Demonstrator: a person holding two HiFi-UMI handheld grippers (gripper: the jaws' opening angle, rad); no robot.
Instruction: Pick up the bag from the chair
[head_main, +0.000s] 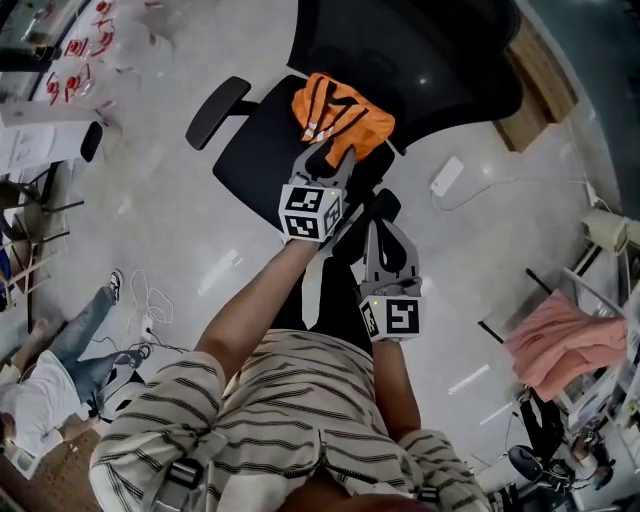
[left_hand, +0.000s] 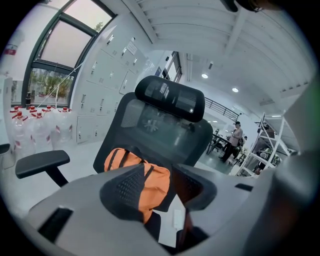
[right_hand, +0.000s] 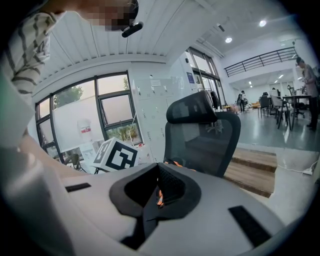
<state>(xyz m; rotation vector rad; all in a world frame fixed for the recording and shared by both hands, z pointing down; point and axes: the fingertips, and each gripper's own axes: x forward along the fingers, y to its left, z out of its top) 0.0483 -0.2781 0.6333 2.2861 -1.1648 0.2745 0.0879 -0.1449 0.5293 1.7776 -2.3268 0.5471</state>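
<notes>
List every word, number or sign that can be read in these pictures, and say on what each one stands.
No text can be read.
Window poster: white with a red mark, too blurred.
Cabinet notices: too small.
Cubes: black-and-white square patterns, no letters.
Bag: no print shows.

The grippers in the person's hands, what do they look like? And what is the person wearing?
The left gripper and the right gripper are both smooth grey plastic. Each has two jaws lined with black textured pads. Each also carries a white cube printed with black square markers. The person wears a short-sleeved shirt with pale and dark stripes.
</notes>
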